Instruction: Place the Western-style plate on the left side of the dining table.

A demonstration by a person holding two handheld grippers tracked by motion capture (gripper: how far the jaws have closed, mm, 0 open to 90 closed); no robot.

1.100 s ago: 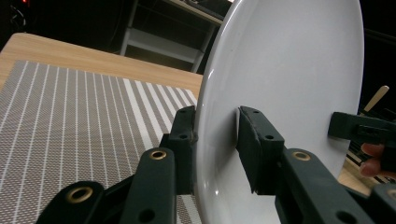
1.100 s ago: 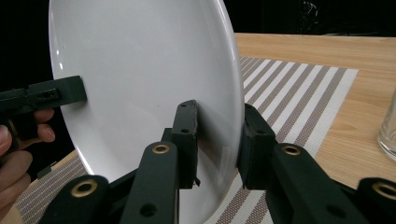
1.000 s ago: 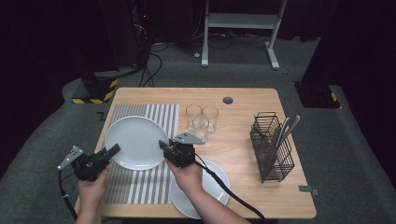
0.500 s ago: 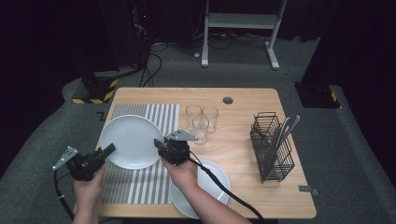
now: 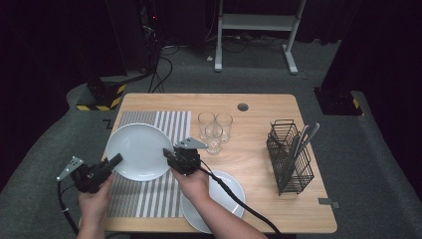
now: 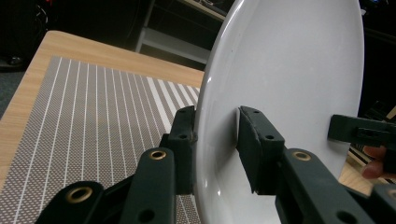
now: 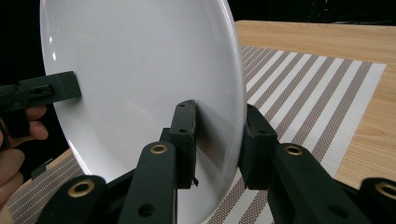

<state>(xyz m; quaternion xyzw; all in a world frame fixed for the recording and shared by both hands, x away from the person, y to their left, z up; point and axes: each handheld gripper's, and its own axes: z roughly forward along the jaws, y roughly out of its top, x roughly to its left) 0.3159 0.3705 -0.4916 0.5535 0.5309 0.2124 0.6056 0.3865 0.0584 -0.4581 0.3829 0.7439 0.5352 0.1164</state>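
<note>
A white plate (image 5: 139,152) hangs over the striped placemat (image 5: 149,199) at the table's left, held by both grippers on opposite rims. My left gripper (image 5: 113,162) is shut on its left edge; in the left gripper view the pads (image 6: 252,140) clamp the rim of the plate (image 6: 280,70), my left gripper (image 6: 215,116) at the bottom. My right gripper (image 5: 168,153) is shut on the right edge; in the right gripper view my right gripper (image 7: 219,112) pinches the plate (image 7: 140,84), whose far rim sits in the other gripper's jaw (image 7: 46,91).
A second white plate (image 5: 226,191) lies near the front edge, partly under the right forearm. Three clear glasses (image 5: 215,127) stand at mid-table. A black wire basket (image 5: 291,159) with cutlery stands at the right. A small round hole (image 5: 243,106) marks the back.
The plate and both grippers have drifted slightly to the left. Both grips are the same as before.
</note>
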